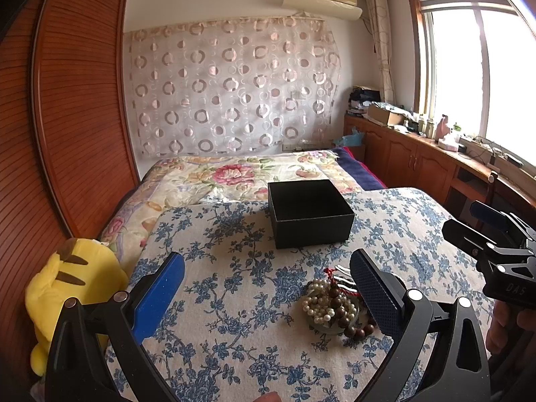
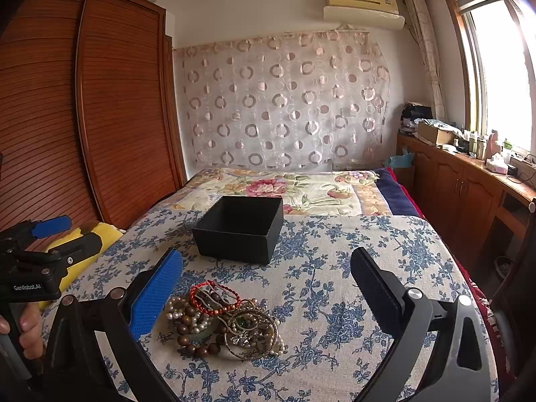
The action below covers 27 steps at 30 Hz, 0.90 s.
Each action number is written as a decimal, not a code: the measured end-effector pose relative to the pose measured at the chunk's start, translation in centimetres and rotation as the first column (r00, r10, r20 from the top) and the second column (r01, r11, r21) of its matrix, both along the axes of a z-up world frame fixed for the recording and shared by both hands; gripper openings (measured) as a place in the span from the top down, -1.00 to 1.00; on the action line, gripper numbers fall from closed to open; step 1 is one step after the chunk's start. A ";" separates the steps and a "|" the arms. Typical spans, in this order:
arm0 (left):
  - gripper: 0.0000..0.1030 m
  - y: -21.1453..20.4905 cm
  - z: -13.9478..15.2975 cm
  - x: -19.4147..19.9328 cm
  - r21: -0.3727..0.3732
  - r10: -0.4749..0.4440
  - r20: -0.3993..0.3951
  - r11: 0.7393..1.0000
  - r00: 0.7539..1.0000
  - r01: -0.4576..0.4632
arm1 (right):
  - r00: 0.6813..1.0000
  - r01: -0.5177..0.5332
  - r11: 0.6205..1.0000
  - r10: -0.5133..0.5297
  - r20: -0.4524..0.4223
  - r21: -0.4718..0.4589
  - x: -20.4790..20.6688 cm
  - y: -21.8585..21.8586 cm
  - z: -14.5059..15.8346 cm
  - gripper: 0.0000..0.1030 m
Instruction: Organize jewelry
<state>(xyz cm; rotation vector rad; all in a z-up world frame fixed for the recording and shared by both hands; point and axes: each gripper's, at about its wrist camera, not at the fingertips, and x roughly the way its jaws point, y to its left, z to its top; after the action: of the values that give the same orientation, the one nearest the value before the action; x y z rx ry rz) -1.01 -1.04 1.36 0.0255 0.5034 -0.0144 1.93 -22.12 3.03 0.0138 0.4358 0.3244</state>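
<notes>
A pile of jewelry (image 2: 224, 321) lies on the blue-flowered cloth: pearl strands, brown wooden beads, a red braided cord and metal bangles. It also shows in the left wrist view (image 1: 330, 305). An open, empty black box (image 2: 241, 227) stands beyond it, and shows in the left wrist view (image 1: 308, 212) too. My left gripper (image 1: 268, 288) is open, above the cloth, with the pile by its right finger. My right gripper (image 2: 268, 288) is open, with the pile near its left finger. Neither holds anything.
The cloth-covered table (image 2: 368, 241) stands at the foot of a floral bed (image 2: 301, 187). A yellow plush toy (image 1: 67, 288) sits at the left edge. A wooden wardrobe (image 2: 100, 100) is on the left. Cabinets under the window (image 2: 469, 184) are on the right.
</notes>
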 end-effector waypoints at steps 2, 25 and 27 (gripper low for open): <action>-0.85 -0.1 0.1 0.0 -0.001 -0.001 0.000 1.000 1.000 0.001 | 1.000 0.000 1.000 0.000 0.000 0.000 0.0 0.0 0.0 -0.95; -0.85 0.1 -0.2 0.0 0.001 0.001 0.002 1.000 1.000 -0.001 | 1.000 -0.001 1.000 0.001 0.000 0.001 0.0 -0.1 0.0 -0.95; -0.85 0.0 -0.1 0.0 0.001 0.000 0.002 1.000 1.000 0.000 | 1.000 -0.002 1.000 0.002 0.000 0.001 0.0 -0.1 0.0 -0.95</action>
<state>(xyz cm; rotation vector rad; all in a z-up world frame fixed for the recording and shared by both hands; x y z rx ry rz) -1.01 -1.01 1.22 0.0262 0.5017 -0.0139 1.92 -22.18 3.02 0.0143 0.4355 0.3265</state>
